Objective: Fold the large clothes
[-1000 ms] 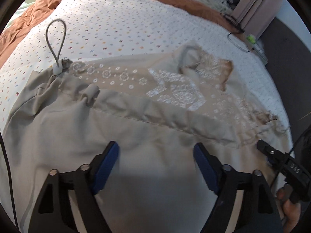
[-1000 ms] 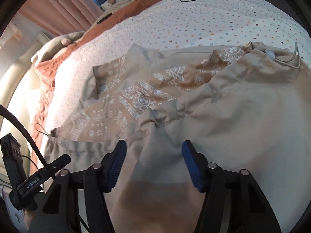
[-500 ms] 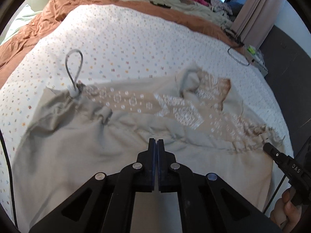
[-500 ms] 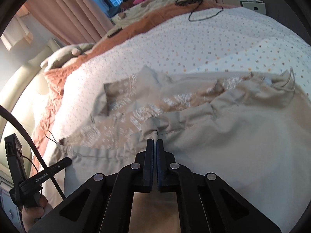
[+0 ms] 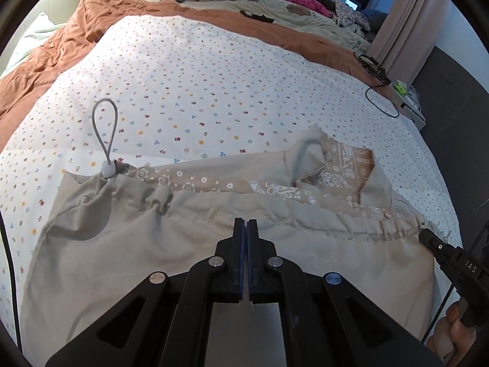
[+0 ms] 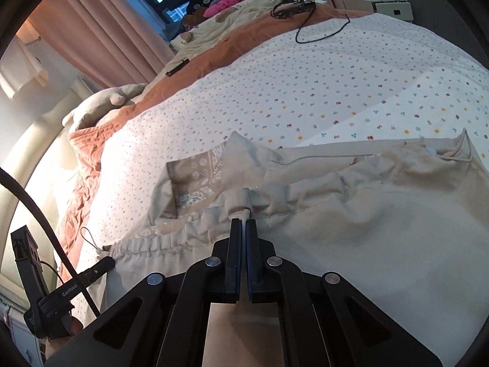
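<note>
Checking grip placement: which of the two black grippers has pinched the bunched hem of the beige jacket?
The right gripper: a tuft of the beige jacket hem sticks out between its tips. The left gripper is closed lower, on plain fabric.

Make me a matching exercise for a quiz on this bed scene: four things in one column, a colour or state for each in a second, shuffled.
Things:
1. left gripper
2. elastic cord loop
3. quilt
4. garment

Colour or state:
A. rust-orange, rumpled along the far edge of the bed
B. beige, spread on the flowered sheet
C. shut on the beige cloth
D. grey, lying on the sheet beyond the hem

Pairs: 1-C, 2-D, 3-A, 4-B
</note>
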Tool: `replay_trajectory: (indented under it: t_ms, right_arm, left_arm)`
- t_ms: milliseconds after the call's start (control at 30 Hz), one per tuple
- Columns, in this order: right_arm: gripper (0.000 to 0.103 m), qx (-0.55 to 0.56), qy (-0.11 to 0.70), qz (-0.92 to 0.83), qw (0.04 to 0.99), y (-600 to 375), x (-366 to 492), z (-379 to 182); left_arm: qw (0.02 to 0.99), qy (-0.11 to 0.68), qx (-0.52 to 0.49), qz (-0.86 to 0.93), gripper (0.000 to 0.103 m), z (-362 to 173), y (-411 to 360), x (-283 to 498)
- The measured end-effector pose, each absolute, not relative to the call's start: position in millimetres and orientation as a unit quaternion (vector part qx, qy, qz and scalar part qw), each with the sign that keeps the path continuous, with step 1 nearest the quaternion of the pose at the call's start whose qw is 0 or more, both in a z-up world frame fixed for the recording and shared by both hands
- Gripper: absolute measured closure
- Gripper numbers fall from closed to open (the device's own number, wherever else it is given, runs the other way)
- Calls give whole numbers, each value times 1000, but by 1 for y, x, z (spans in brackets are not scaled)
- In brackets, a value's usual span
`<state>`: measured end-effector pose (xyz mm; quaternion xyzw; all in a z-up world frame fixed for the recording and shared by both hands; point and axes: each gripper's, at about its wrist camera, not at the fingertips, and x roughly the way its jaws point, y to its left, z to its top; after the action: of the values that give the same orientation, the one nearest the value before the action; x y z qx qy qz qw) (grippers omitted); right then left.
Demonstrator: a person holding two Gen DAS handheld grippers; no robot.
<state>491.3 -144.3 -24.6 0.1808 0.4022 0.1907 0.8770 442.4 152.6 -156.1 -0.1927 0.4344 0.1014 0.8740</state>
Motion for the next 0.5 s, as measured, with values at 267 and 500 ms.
replay_trajectory:
  t_ms: [267,500]
  right_arm:
    - [103,199,451,186,850,-140,523,-60]
    - [99,220,464,195,835,-142,530,-61]
  left_arm:
    - [856,465,-198,107,99,-196,155,461]
    - [844,482,-219,83,98,-196,157,460]
